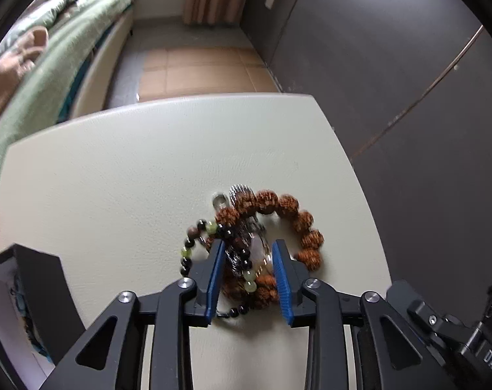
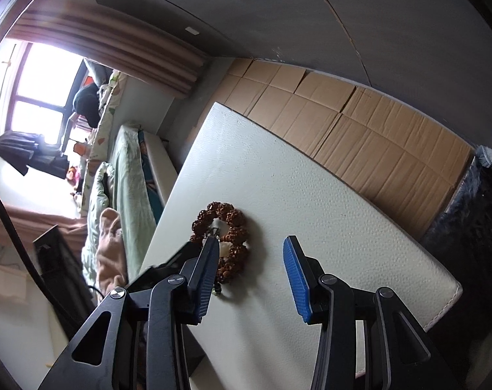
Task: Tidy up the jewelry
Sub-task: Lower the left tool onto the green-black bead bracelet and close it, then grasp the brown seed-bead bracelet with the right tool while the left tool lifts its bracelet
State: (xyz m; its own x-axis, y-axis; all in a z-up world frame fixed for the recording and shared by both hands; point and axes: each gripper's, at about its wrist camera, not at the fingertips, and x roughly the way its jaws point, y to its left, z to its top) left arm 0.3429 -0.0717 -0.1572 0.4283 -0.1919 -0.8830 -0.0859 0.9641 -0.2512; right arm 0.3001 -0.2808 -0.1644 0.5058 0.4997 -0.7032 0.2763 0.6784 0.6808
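Observation:
A pile of jewelry lies on the cream table [image 1: 132, 162]. It holds a brown knobbly-bead bracelet [image 1: 288, 204], a black-and-green bead bracelet [image 1: 189, 243] and a silver piece [image 1: 241, 191] tangled in the middle. My left gripper [image 1: 248, 253] points down over the pile, its blue pads partly apart on either side of the tangle's centre. I see no clear press on the tangle. In the right wrist view the brown bracelet [image 2: 236, 221] lies just left of my right gripper [image 2: 251, 242]. That gripper stands open above bare table with nothing between its fingers.
An open black box [image 1: 34, 276] stands at the table's left front corner. A bed with a green cover [image 1: 67, 48] runs along the left. Flattened cardboard [image 1: 197, 71] lies on the floor beyond the table's far edge. A dark wall [image 1: 376, 65] is on the right.

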